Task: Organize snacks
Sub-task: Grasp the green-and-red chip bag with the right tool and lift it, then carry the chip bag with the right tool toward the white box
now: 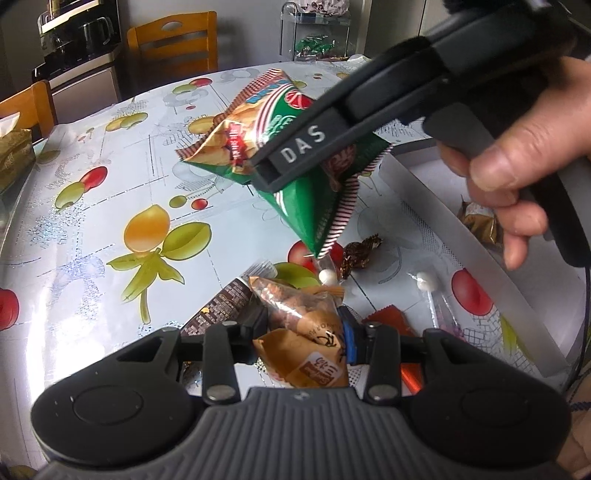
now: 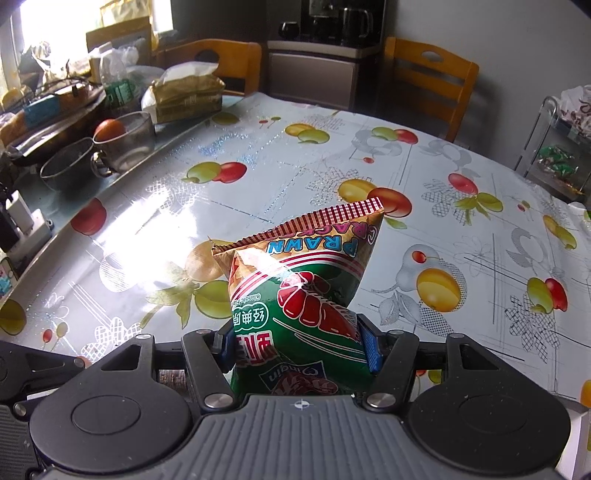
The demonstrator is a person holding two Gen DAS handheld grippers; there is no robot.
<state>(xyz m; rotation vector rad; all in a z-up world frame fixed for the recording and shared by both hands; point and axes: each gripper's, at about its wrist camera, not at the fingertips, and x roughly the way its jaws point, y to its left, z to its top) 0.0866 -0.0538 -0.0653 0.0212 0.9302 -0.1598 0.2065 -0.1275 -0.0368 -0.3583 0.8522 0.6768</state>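
Gripping a green prawn cracker bag (image 2: 295, 314) between its blue pads, the right claw (image 2: 298, 350) holds it lifted clear of the fruit-patterned counter (image 2: 166, 221). The left claw (image 1: 303, 338) is clenched on a tan snack packet (image 1: 306, 350) low over the counter, amid loose sweets: a brown wrapped candy (image 1: 360, 251), a white lollipop (image 1: 424, 282) and a red wrapper (image 1: 388, 317). A white tray (image 1: 491, 258) lies just right of them.

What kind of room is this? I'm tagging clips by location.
Most likely a home dining area or kitchen: a table under a fruit-print cloth, wooden chairs around it, and a coffee machine on a cabinet behind.
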